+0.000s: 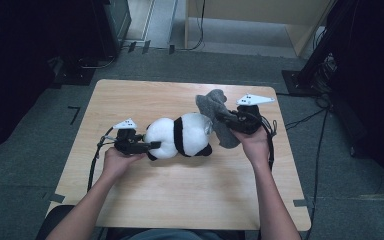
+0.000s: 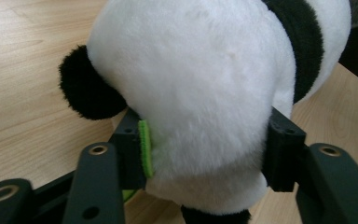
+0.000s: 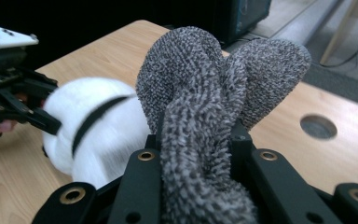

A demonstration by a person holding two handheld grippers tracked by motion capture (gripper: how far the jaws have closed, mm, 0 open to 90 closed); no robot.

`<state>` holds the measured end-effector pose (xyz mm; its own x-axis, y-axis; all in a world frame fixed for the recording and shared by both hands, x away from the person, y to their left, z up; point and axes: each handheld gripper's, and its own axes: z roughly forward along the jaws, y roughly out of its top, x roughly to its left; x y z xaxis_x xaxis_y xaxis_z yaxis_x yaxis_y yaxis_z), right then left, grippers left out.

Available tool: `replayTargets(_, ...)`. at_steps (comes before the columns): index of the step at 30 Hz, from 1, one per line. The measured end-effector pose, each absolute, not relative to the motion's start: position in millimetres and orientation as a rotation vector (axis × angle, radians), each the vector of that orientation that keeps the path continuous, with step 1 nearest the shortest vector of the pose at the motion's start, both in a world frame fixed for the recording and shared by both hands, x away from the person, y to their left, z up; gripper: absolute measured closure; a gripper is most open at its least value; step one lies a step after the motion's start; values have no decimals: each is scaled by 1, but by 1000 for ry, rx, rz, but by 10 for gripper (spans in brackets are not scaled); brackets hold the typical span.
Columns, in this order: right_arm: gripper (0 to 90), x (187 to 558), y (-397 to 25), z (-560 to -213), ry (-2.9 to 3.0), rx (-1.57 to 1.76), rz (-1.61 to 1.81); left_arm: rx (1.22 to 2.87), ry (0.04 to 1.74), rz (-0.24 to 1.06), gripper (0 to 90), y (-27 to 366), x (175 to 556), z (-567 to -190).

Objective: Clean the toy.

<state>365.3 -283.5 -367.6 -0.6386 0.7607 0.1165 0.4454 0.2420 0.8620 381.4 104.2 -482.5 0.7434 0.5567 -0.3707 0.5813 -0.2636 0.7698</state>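
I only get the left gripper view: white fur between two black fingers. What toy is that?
Observer: A plush panda lying on a wooden table; the left gripper clamps its rear end.
Operator: What is the other hand doing?
Observer: The right gripper pinches a grey knitted cloth, bunched between its fingers.
Operator: Near the panda?
Observer: Yes, the high view shows the cloth at the panda's head end.

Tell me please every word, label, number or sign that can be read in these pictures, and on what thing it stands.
No text can be read.
Black marks on the grey plates of the left gripper and the right gripper: dots, no letters.
Green tag on the plush panda: shows no print.
Grey knitted cloth: no label.
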Motion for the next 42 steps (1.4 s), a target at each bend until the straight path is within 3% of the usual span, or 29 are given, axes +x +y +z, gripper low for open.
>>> replayTargets(10,745,368,-246,-342,2245,990,1421,1949,771,-157,551,109,374,-478)
replayTargets(16,745,378,-214,-326,2295,914,1552,1949,786,-111,442,107,371,-481)
replayTargets(17,742,386,-196,-330,2361,892,1539,1952,785,-97,397,106,370,-481)
replayTargets(21,741,400,-168,-344,2469,888,1450,1937,795,-79,374,106,368,-483)
replayTargets(30,735,424,-124,-395,2688,880,1193,1952,824,-72,401,104,366,-482)
replayTargets(42,727,440,-154,-410,2683,925,988,1947,851,-78,419,102,366,-482)
